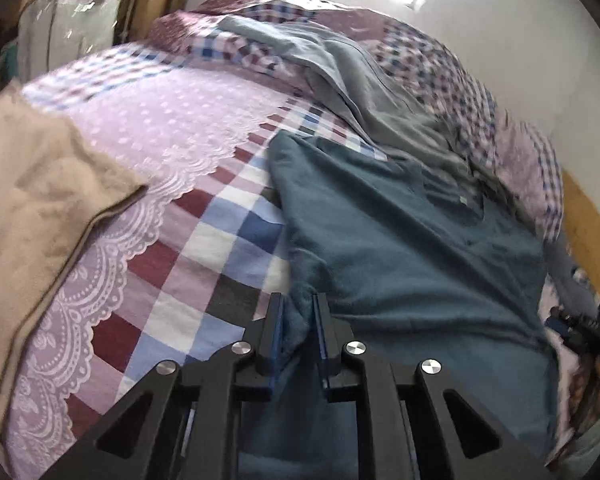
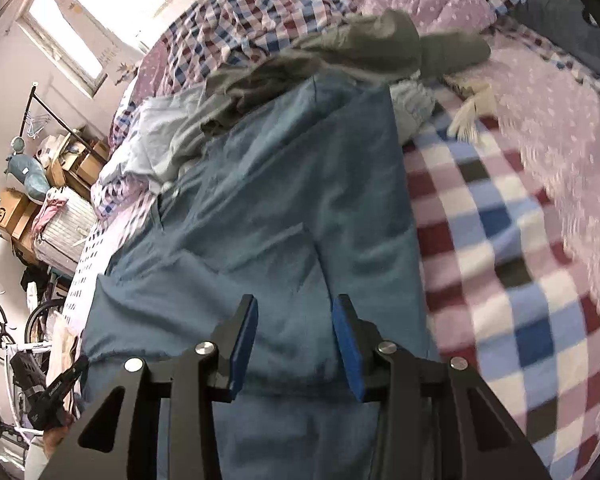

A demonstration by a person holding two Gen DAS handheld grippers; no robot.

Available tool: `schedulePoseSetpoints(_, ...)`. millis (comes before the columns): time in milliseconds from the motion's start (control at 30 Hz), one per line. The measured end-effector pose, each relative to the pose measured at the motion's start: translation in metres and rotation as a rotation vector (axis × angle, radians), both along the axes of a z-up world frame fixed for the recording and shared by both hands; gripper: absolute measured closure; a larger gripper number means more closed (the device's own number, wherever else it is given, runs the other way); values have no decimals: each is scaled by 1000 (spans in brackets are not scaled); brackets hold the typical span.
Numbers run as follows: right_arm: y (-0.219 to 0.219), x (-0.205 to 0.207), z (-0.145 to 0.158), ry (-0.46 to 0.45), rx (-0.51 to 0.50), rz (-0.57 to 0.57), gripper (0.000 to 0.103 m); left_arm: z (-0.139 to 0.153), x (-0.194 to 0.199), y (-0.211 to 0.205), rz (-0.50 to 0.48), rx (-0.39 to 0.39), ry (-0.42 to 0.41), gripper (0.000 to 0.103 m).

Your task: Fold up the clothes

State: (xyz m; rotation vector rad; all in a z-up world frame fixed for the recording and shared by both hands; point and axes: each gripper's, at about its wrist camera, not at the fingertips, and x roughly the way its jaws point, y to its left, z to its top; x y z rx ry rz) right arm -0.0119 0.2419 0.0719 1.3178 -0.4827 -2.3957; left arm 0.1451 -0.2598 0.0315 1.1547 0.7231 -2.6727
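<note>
Teal shirt [image 1: 412, 240] lengthwise, collar far, left gripper [image 1: 298, 304] jaws pinching hem (bunched), right gripper [image 2: 294, 312] jaws wide

The right gripper [image 2: 295, 322], black with blue-padded fingers [image 2: 244, 336], stands with its jaws spread apart and nothing pinched between them. Directly beneath and ahead of the jaws lies a teal-blue soft knit garment [image 2: 268, 216], spread along the bed with shallow creases. Beyond its far end sits a crumpled grey-green cloth garment [image 2: 340, 56]. To the right of the jaws is the checked red, blue and white bedcover with pink dotted lace [image 2: 508, 232]. Low to the left of the jaws, the other black gripper [image 2: 56, 396] shows at the teal garment's edge.
</note>
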Motion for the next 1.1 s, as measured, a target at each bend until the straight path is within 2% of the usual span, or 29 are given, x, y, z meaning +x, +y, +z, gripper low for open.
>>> schedulePoseSetpoints(67,-1,-9,3,18,5,-7,59,-2,0,-4,13,25,3,91)
schedulePoseSetpoints(333,-28,-47,-12,16,154,73,58,-4,-3,-1,19,14,-7,91)
schedulePoseSetpoints(467,-39,-60,-21,20,185,110,58,-5,-4,-1,22,15,-8,91)
schedulePoseSetpoints(533,-45,-59,-21,38,198,132,66,-5,-5,-2,23,14,-8,91)
schedulePoseSetpoints(567,-46,-57,-18,55,210,129,94,-5,-5,-2,25,15,-8,91)
schedulePoseSetpoints(600,-47,-56,-15,73,222,126,101,-5,-6,-2,26,16,-7,91)
schedulePoseSetpoints(733,-50,-50,0,148,264,105,101,-5,-6,-3,28,20,-4,91)
schedulePoseSetpoints(867,-29,-49,22,219,253,-11,102,-6,-7,-5,29,28,-1,91)
schedulePoseSetpoints(900,-26,-51,21,215,255,-32,101,-6,-7,-5,29,30,0,91)
schedulePoseSetpoints(1067,-15,-68,-19,75,211,-60,99,-6,-8,-4,29,27,-1,91)
schedulePoseSetpoints(1100,-14,-69,-24,60,203,-66,95,-6,-9,-5,29,28,-1,91)
